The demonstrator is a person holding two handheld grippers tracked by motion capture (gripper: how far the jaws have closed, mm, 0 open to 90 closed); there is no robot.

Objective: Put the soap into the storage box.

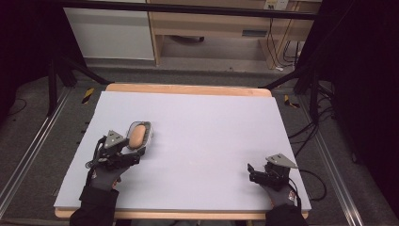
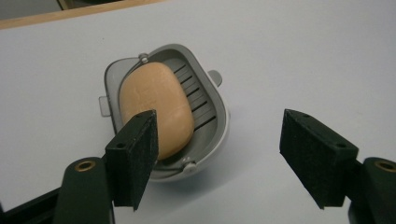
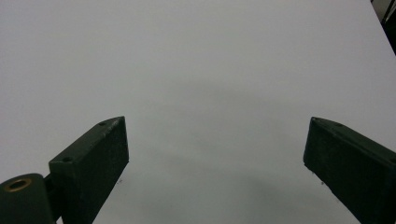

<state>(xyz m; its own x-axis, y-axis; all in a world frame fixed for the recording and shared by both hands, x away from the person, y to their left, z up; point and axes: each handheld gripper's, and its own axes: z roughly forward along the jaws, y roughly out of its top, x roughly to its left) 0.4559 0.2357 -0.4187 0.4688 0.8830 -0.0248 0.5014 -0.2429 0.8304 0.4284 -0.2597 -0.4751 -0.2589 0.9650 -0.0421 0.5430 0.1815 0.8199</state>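
Observation:
A tan oval soap bar (image 1: 137,135) lies in a grey slotted soap dish (image 1: 147,129) on the left half of the white table top (image 1: 211,122). My left gripper (image 1: 135,153) is open just at the near end of the dish. In the left gripper view the soap (image 2: 156,109) and dish (image 2: 215,105) lie ahead of the left gripper (image 2: 218,140); one jaw overlaps the dish's near end, the other stands off to the side over bare table. My right gripper (image 1: 251,173) rests open near the front right, and in its own view the right gripper (image 3: 215,144) has nothing between its jaws.
The white top sits on a wooden table whose edge (image 1: 188,89) shows at the back. Black frame legs (image 1: 51,84) and cables (image 1: 306,132) stand on the floor at both sides. A wooden cabinet (image 1: 211,28) is behind.

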